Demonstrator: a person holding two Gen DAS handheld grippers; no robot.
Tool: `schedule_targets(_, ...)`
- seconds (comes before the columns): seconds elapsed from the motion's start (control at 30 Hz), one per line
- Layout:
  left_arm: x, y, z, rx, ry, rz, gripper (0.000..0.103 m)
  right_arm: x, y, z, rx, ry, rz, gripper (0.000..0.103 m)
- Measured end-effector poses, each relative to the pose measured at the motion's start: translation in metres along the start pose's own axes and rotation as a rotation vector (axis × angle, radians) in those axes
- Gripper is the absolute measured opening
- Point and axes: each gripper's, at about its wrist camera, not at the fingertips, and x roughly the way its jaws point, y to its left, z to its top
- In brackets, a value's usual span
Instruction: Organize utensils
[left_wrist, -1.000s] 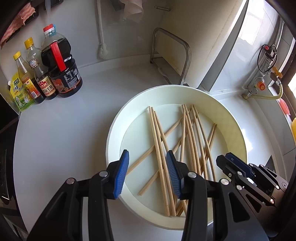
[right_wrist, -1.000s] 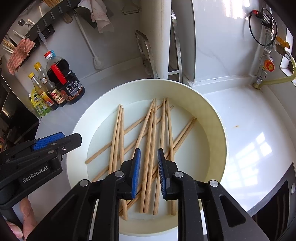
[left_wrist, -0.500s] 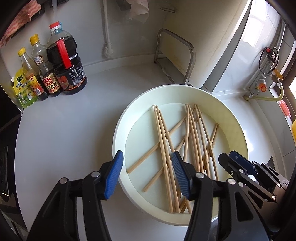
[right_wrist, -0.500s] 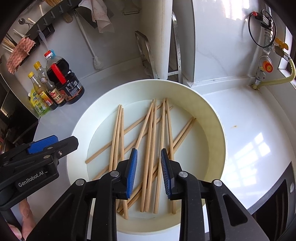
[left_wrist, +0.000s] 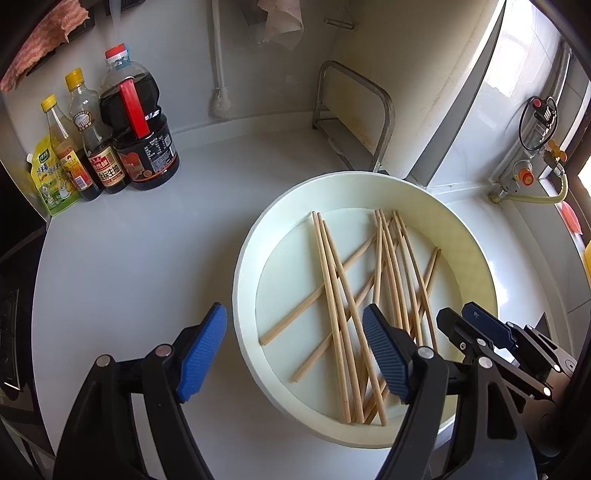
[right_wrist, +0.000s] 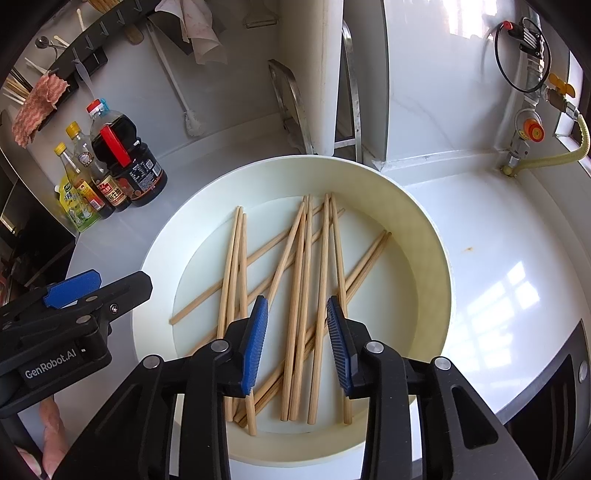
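Several wooden chopsticks (left_wrist: 332, 280) lie crossed in a round white tray (left_wrist: 476, 254) on the white counter; they also show in the right wrist view (right_wrist: 299, 280), in the same tray (right_wrist: 432, 266). My left gripper (left_wrist: 295, 343) is open and empty, held above the tray's left rim. My right gripper (right_wrist: 297, 325) is open and empty, above the near ends of the chopsticks. The left gripper shows at the left of the right wrist view (right_wrist: 99, 291), and the right gripper at the lower right of the left wrist view (left_wrist: 476, 328).
Sauce and oil bottles (left_wrist: 140, 147) stand at the back left corner. A metal rack (left_wrist: 354, 110) stands behind the tray against the wall. A gas valve with a yellow hose (right_wrist: 532, 133) is at the back right. A stove edge (right_wrist: 546, 398) is at the right.
Both grippers have opened wider. The left gripper has drawn back and to the left, off the chopsticks toward the tray's left rim. The chopsticks have not moved.
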Motion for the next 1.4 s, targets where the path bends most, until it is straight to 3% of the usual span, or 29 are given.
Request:
schedule_targets(0.4, 0.002, 0.007, 0.000, -0.010, 0.004, 0.011, 0.083, 0.002, 0.000, -0.001, 0.003, 0.006, -0.007, 0.034)
schedule_targets(1.07, -0.004, 0.011, -0.001, -0.003, -0.020, 0.040, 0.092, 0.005, -0.002, 0.001, 0.002, 0.012, -0.011, 0.053)
schedule_targets(1.4, -0.005, 0.012, -0.001, -0.006, -0.020, 0.049, 0.093, 0.006, -0.003, 0.000, 0.005, 0.017, -0.011, 0.056)
